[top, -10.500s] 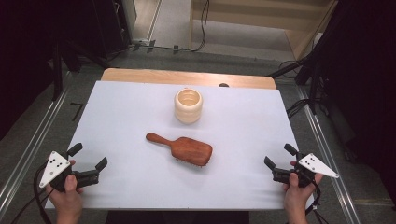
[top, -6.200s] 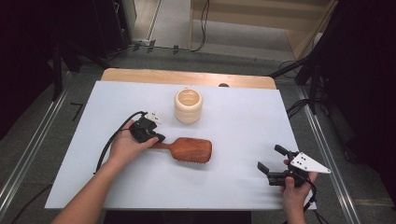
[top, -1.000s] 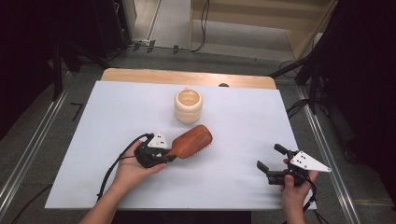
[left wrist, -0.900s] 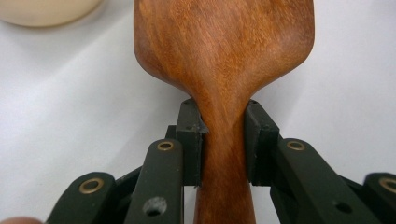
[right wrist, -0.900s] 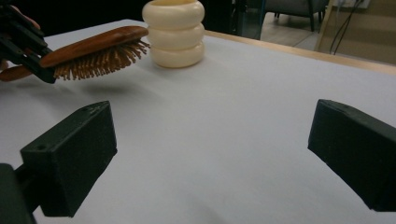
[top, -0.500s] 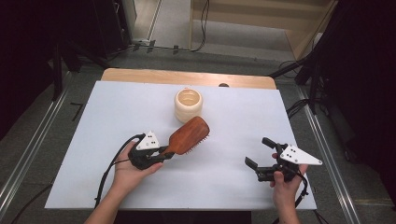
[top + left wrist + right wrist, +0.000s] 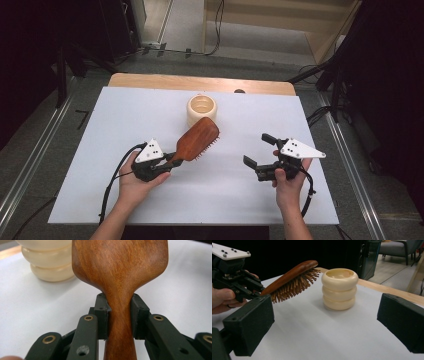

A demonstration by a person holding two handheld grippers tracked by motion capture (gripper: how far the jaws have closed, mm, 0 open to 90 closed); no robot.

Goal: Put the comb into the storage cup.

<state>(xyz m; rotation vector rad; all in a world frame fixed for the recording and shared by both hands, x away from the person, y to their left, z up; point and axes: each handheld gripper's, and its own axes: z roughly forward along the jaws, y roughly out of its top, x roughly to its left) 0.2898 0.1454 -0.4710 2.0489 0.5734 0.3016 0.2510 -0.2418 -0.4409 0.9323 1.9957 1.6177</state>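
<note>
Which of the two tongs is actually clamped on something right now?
The left tongs: their pads pinch the neck of the wooden hairbrush, lifted bristles-down beside the cream cup. The right tongs gape wide with nothing between them.

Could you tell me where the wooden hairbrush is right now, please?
In the high view the hairbrush is left of centre, lifted off the white table, its handle clamped in the left gripper and its head just in front of the cream cup.
</note>
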